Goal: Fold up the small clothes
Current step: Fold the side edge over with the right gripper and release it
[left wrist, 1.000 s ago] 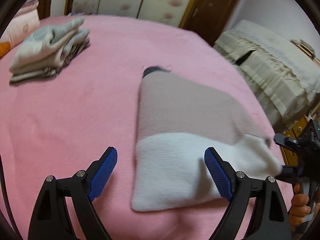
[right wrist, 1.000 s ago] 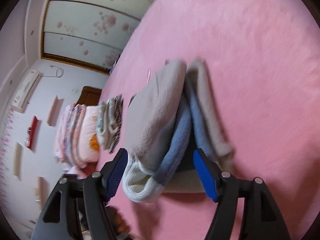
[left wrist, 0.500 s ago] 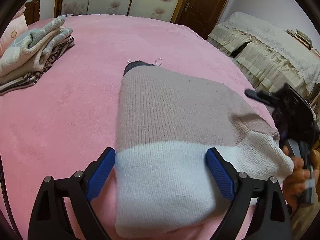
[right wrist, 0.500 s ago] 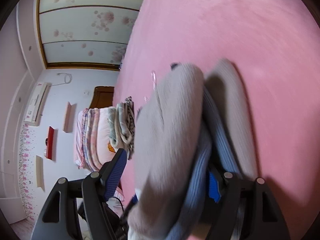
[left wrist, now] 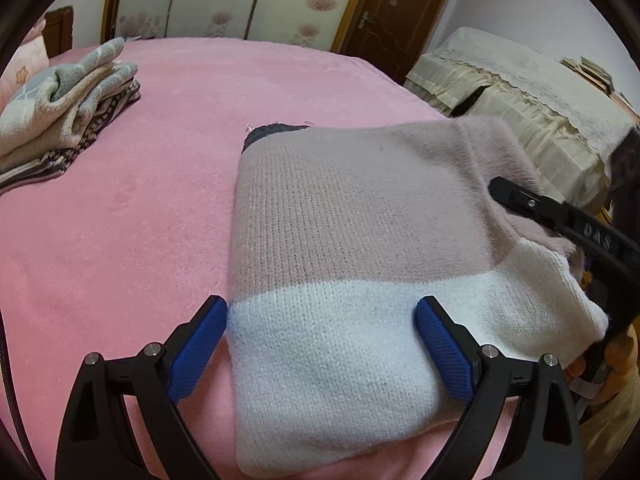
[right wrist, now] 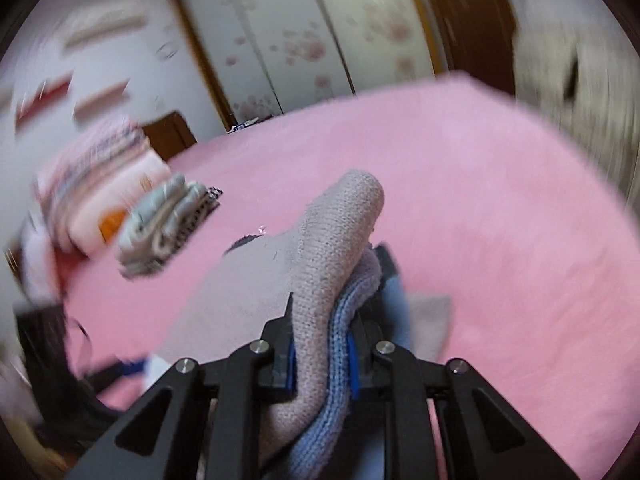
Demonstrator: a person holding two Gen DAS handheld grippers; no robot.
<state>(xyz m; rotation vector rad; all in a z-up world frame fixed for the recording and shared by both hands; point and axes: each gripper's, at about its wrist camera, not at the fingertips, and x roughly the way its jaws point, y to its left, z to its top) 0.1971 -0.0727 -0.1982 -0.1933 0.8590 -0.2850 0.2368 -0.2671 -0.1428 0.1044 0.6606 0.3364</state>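
My right gripper (right wrist: 320, 364) is clamping a thick bunch of the folded sweater (left wrist: 344, 280), its jaws pinched onto the pinkish-beige and blue knit layers right at the fingertips. In the right wrist view those layers are rising up and away from me in a rounded hump, so I am holding the garment's right-hand edge from the side.

My left gripper (left wrist: 324, 344) is standing wide open, its two blue pads (left wrist: 196, 348) straddling the white band at the sweater's near end. From this view I cannot tell whether the pads are touching the knit or hovering just above it.

The sweater is lying on the pink bed (left wrist: 120, 220) directly ahead of my left gripper, its long axis running away from me: white band nearest, pinkish-beige panel beyond, and a dark collar edge peeking out at the far end. Its right side is lifting slightly where my right gripper (left wrist: 560, 220) is gripping it.

I judge that the coming move turns on this: the near hem is already between my left jaws, so the left hand is the nearer one to close on it, then both can carry the sweater.

Farther off to the left, a stack of folded clothes (left wrist: 60, 120) is resting on the bed, well apart from the sweater.
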